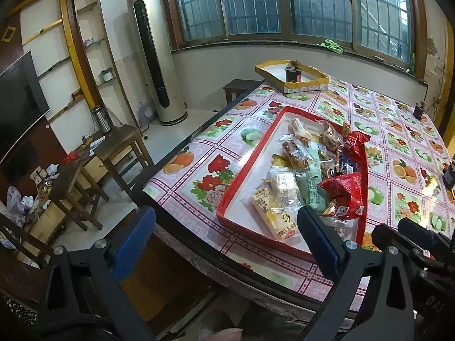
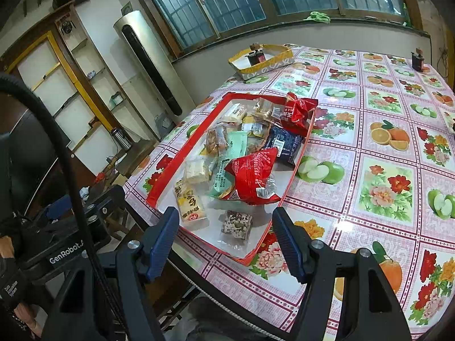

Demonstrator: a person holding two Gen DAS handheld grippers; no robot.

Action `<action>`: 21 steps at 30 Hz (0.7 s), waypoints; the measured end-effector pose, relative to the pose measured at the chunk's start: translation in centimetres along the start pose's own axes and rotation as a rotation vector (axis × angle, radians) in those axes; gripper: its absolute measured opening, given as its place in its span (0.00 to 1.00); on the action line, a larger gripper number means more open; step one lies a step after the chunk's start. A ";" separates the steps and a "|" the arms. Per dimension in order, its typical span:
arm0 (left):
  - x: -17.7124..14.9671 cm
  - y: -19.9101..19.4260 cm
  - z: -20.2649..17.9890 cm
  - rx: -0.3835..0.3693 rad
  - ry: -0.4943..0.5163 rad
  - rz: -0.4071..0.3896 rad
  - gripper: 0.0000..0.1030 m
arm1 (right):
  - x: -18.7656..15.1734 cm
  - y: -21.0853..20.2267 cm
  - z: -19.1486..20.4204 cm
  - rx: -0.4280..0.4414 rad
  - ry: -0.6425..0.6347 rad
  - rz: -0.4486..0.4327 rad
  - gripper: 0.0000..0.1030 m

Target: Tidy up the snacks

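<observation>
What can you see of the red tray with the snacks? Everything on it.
The red tray is a shallow rectangular box lid, cardboard by its look, with thin red walls and a white floor. It lies flat on the fruit-patterned tablecloth, near the table's front edge. Wrapped snacks are piled loosely in it, mostly toward its right side: red bags, a dark blue pack, mint-green and yellow packets, clear-wrapped cakes. Bare floor shows along the left wall. One red bag overhangs the far right corner. Neither gripper touches it.
</observation>
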State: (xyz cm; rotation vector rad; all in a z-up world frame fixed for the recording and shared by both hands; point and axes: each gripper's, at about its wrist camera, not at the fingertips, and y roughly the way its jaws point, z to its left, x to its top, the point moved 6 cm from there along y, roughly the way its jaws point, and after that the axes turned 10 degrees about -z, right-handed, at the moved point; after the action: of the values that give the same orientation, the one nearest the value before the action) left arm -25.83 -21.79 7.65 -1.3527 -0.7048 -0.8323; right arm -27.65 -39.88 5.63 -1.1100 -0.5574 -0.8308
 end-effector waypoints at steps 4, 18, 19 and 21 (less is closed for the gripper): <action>-0.2 0.3 0.0 0.003 0.001 0.007 0.97 | 0.0 0.0 0.0 -0.001 -0.001 -0.003 0.66; -0.1 1.3 0.7 -0.021 -0.016 0.025 0.97 | 0.0 0.4 -0.2 -0.006 0.016 0.004 0.66; -0.1 1.4 0.7 -0.019 -0.015 0.024 0.97 | 0.0 0.5 -0.1 -0.007 0.016 0.003 0.66; -0.1 1.4 0.7 -0.016 -0.016 0.026 0.97 | 0.0 0.7 0.0 -0.006 0.014 0.005 0.66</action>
State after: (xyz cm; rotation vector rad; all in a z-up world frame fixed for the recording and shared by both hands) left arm -24.69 -21.00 6.84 -1.3812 -0.6929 -0.8094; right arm -27.10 -39.77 5.29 -1.1095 -0.5403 -0.8360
